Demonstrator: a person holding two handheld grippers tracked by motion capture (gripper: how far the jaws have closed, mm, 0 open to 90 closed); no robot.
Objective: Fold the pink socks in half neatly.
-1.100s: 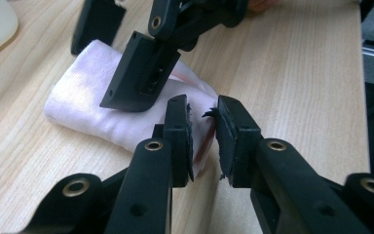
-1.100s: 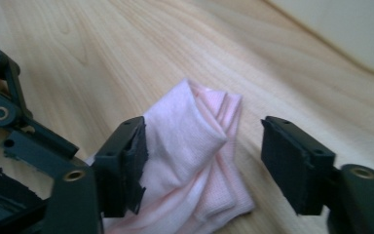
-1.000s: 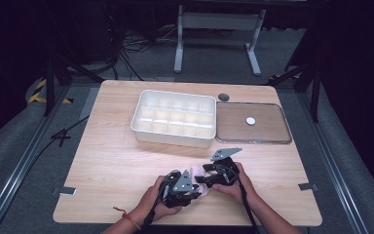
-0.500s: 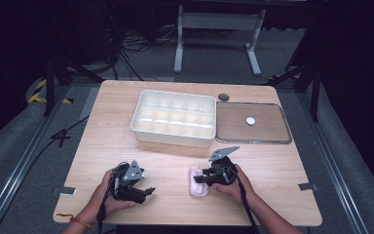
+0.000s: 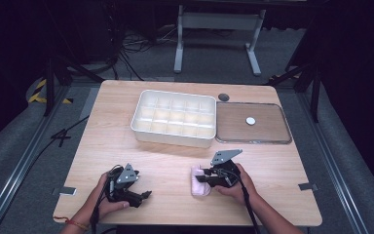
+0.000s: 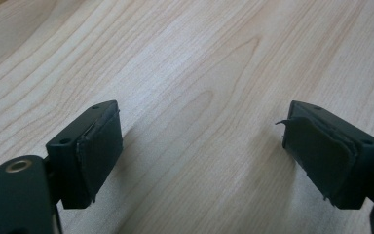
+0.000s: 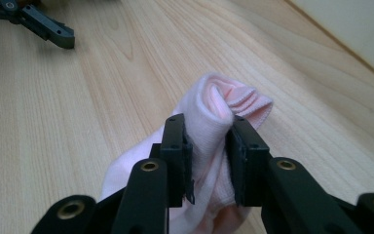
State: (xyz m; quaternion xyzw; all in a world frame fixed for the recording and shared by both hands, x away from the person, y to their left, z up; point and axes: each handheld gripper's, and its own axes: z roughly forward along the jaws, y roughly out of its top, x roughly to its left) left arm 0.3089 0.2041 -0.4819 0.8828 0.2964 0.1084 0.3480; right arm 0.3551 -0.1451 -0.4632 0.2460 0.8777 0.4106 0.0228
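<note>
**Now: pink cloth pinched at lower centre**

Low in the high view's left, the left gripper [image 5: 143, 196] rests on the table [image 5: 175, 161] with its jaws spread over bare wood, having just been opening. Right of centre, the right gripper [image 5: 200, 176] has just been closing and pinches the rolled pink cloth [image 7: 214, 131].

No legible text, label, brand, number or sign on anything here.
</note>
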